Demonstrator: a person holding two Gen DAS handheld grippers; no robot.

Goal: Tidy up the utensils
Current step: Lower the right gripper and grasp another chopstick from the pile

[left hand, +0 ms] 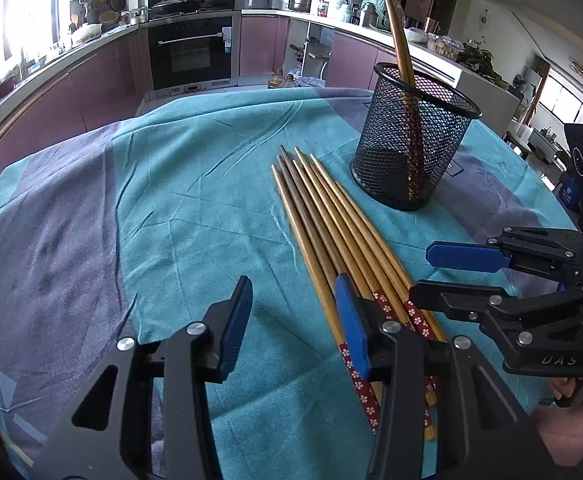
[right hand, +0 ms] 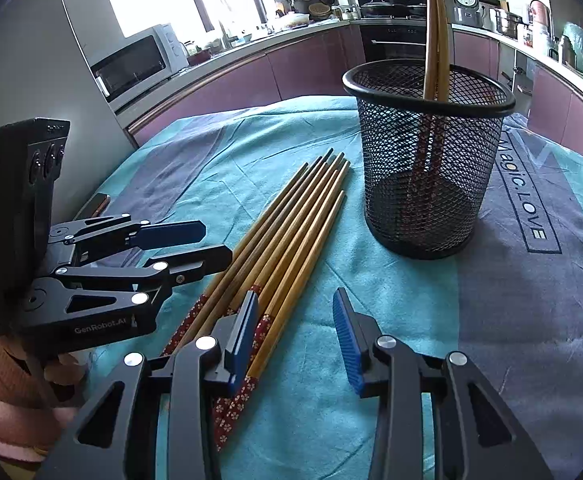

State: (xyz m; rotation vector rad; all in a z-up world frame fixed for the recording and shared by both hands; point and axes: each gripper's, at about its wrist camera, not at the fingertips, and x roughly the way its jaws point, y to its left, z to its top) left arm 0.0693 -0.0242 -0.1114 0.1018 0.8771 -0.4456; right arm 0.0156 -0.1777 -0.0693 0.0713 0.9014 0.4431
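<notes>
While the desk (left hand: 171, 208) stays covered by a teal and grey cloth (right hand: 531, 320), a bundle of wooden chopsticks (left hand: 323, 220) lies flat on it, tips pointing toward the kitchen cabinets, red flower-patterned handle ends nearest the person. A black mesh holder (left hand: 411, 148) stands upright just beside the bundle, on its right in both views. Two chopsticks (left hand: 399, 36) already stand in the holder, leaning against its rim.

The left hand-held gripper (left hand: 295, 316) is tilted downward over the cloth with its jaws apart and nothing between them. Its right blue pad (left hand: 351, 324) sits at the left edge of the bundle's handle ends; contact cannot be confirmed.

The right hand-held gripper (right hand: 297, 336) is likewise tilted downward, jaws apart and empty. Its left blue pad (right hand: 243, 332) overlaps the right edge of the bundle; contact cannot be confirmed.

A hand in a pink sleeve (right hand: 7, 384) holds the left hand-held gripper. An oven (left hand: 191, 52) stands in the background.
</notes>
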